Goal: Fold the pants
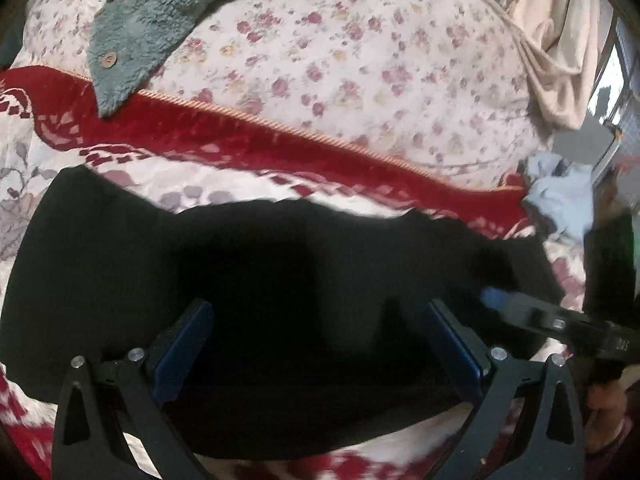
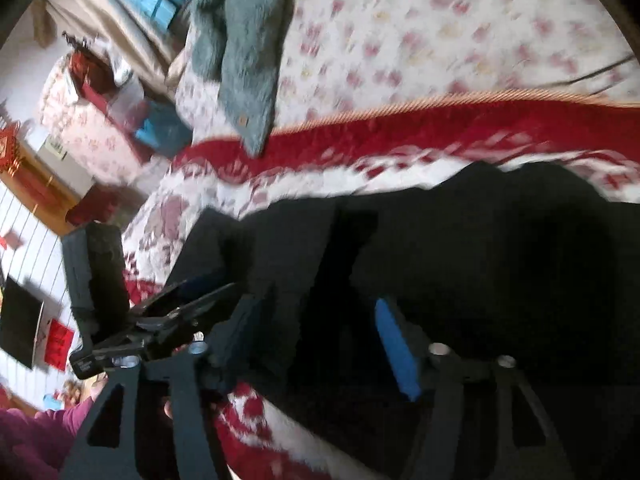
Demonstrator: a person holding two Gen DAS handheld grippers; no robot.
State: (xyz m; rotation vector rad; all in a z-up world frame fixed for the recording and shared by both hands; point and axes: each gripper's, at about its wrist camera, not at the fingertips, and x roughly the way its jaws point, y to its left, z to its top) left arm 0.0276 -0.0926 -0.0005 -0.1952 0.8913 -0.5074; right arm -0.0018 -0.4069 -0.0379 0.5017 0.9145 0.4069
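Observation:
The black pants (image 1: 280, 248) lie spread flat on a red-and-white blanket (image 1: 240, 136) on a bed. My left gripper (image 1: 316, 312) hovers over their near part, its blue pads wide apart and open, with only flat cloth beneath. One finger of my right gripper (image 1: 520, 310) reaches in from the right edge over the pants. In the right wrist view the pants (image 2: 480, 260) fill the centre and right, with a folded flap at their left end. My right gripper (image 2: 316, 312) stands open above them, gripping nothing. The left gripper (image 2: 196, 290) shows side-on at the left.
A grey-green fleece garment (image 1: 132, 40) with a button lies on the floral quilt (image 1: 360, 60) beyond the blanket. A light blue cloth (image 1: 560, 196) sits at the bed's right end below beige curtains (image 1: 560, 60). A magenta sleeve (image 2: 32, 432) and a dark screen (image 2: 20, 320) show at the left.

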